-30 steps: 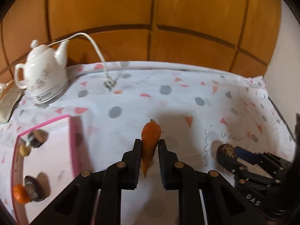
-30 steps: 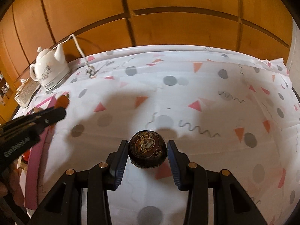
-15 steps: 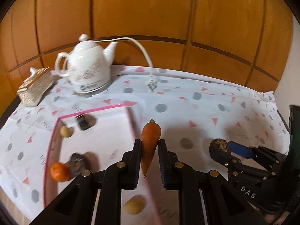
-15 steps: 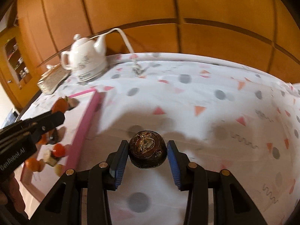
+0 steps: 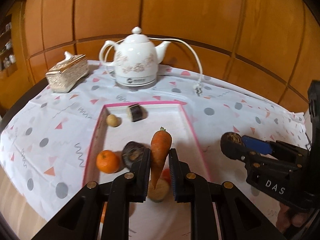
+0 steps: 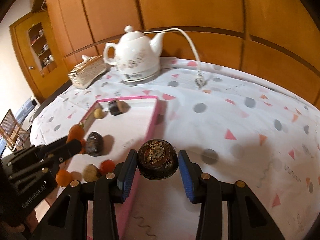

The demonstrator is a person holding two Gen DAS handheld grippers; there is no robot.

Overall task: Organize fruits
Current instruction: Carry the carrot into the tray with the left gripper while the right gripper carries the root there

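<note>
My left gripper (image 5: 159, 161) is shut on an orange carrot (image 5: 160, 152), held tip down above the pink-rimmed white tray (image 5: 188, 118). In the tray lie an orange (image 5: 107, 161), a dark round fruit (image 5: 132, 154), a small tan fruit (image 5: 112, 120) and a dark cut piece (image 5: 136, 112). My right gripper (image 6: 158, 167) is shut on a dark brown round fruit (image 6: 157, 164), hanging over the tray's right rim (image 6: 153, 120). The right gripper (image 5: 243, 150) shows at the right of the left wrist view. The left gripper (image 6: 73, 144) with the carrot (image 6: 76, 132) shows at the left of the right wrist view.
A white electric teapot (image 5: 138, 62) with its cord and plug (image 5: 198, 89) stands behind the tray. A gold-patterned tissue box (image 5: 68, 75) sits at the back left. The patterned tablecloth (image 6: 250, 130) spreads to the right of the tray. Wooden panelling lines the wall behind.
Both grippers have swung left across the table, from over the cloth to over the tray, each still holding its item. The teapot and tissue box now sit near the middle of both views.
</note>
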